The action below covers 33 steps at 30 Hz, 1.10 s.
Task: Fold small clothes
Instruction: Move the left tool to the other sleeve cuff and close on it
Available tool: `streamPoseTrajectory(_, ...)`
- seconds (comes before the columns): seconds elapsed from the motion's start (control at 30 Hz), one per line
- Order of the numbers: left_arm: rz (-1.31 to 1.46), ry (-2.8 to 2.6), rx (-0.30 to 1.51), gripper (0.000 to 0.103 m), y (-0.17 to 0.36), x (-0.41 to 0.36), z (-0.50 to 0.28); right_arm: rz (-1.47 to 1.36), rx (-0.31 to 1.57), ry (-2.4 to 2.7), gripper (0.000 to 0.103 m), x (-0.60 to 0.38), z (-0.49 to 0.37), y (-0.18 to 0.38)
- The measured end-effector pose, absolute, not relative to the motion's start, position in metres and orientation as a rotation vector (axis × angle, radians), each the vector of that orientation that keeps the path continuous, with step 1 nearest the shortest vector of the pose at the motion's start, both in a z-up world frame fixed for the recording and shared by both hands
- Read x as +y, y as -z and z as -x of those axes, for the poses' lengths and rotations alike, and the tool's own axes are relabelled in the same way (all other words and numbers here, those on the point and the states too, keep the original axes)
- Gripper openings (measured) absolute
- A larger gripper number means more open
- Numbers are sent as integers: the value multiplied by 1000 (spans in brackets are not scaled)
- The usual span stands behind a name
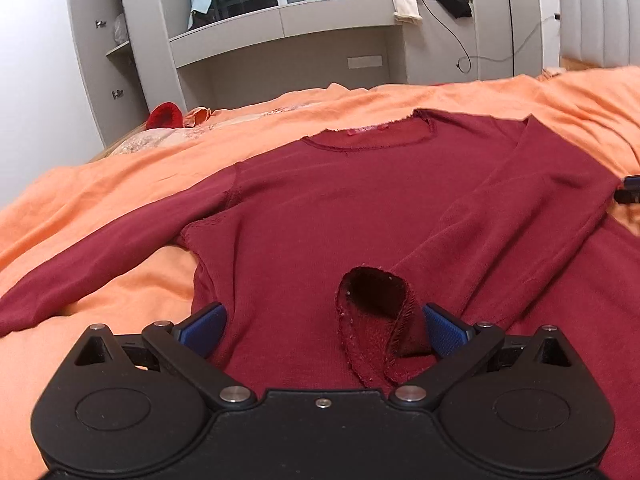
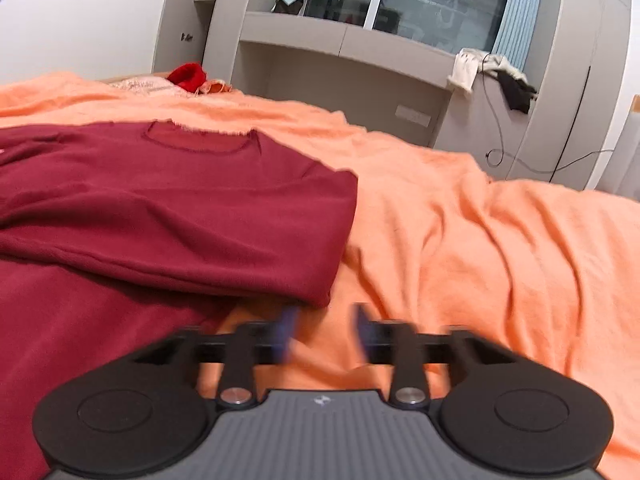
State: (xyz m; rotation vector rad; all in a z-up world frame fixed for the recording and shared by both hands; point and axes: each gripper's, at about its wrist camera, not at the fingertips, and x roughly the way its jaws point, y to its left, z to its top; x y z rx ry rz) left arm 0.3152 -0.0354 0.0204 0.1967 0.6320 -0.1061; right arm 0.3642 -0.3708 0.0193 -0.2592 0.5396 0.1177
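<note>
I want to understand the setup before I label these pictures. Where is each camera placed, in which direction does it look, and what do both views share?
Left wrist: sits behind the left tool, open, looking across the dark red shirt toward the grey shelving; the folded-in sleeve cuff lies between its fingers.
Right wrist: sits behind the right tool, blurred, slightly open, above the orange bedcover beside the shirt's folded edge.
Shared: shirt, bedcover, shelving, red cap.
</note>
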Motion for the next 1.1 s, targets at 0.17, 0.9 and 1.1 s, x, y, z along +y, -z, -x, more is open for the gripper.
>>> streamPoseTrajectory(0.17,-70,95,599,102,-33,-17,-314,241,458,-189,80,-347,-347,-37)
streamPoseTrajectory(0.9,448,-518,496,102,-62,202,-301,488,471,-378,101,-200,-340,-5)
streamPoseTrajectory(1.1,634,-511,359,102,-54,264,-292,379,449,-474,102,-215,-319,-9)
